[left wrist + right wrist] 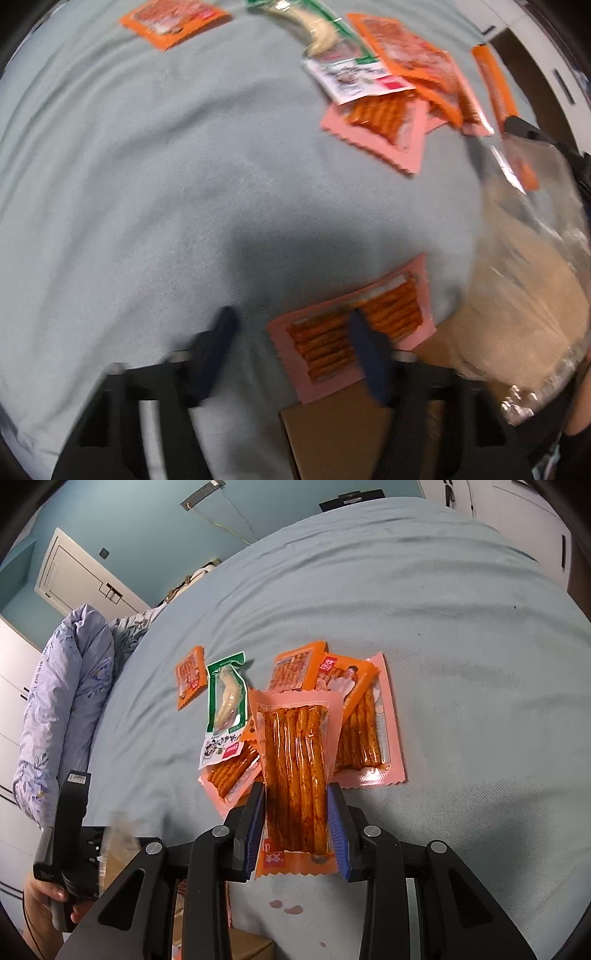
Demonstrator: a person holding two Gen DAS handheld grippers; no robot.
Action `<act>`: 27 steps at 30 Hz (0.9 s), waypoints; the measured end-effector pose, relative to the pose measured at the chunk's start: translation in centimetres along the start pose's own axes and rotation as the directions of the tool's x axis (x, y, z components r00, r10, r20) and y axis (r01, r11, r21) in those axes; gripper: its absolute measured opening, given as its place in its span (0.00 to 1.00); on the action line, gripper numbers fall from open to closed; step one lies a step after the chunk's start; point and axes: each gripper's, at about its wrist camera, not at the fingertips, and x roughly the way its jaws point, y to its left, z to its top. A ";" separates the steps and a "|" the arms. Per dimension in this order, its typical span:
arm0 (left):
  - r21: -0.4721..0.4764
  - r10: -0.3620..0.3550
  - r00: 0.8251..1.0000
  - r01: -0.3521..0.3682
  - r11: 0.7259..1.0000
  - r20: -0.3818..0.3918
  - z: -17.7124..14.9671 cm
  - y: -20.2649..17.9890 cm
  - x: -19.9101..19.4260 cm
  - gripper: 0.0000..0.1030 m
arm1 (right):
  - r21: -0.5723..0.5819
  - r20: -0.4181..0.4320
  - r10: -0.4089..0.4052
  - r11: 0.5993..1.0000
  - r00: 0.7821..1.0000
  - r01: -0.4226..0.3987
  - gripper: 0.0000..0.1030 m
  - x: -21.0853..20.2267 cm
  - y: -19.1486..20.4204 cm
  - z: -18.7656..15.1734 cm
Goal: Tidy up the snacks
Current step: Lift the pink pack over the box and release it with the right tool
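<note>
Snack packets on a light blue bed sheet, one of them held in the right gripper.

Left wrist view: the left gripper point(291, 328) is open with nothing between its fingers; a pink packet point(354, 328) lies on the sheet point(147, 184) under its right finger, beside a cardboard box point(332, 439). Right wrist view: the right gripper point(296, 794) clamps a pink spicy-stick packet point(295, 771) above the pile of snacks point(332, 709).
</note>
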 end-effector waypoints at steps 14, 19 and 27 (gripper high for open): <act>-0.135 -0.119 0.986 0.135 0.982 0.121 -3.7 1.0 -3.6 0.00 | 0.045 0.052 0.018 0.999 0.998 -0.021 0.30 -3.2 -0.5 -1.0; -0.183 -0.144 0.962 0.189 0.965 0.231 -4.8 2.4 -8.5 0.00 | 0.046 0.087 0.054 0.997 0.995 -0.058 0.30 -5.4 0.0 -2.3; -0.139 -0.173 0.879 0.258 0.956 0.444 -9.1 2.3 -18.8 0.00 | -0.015 0.168 0.226 0.974 0.959 -0.227 0.30 -10.6 1.8 -5.6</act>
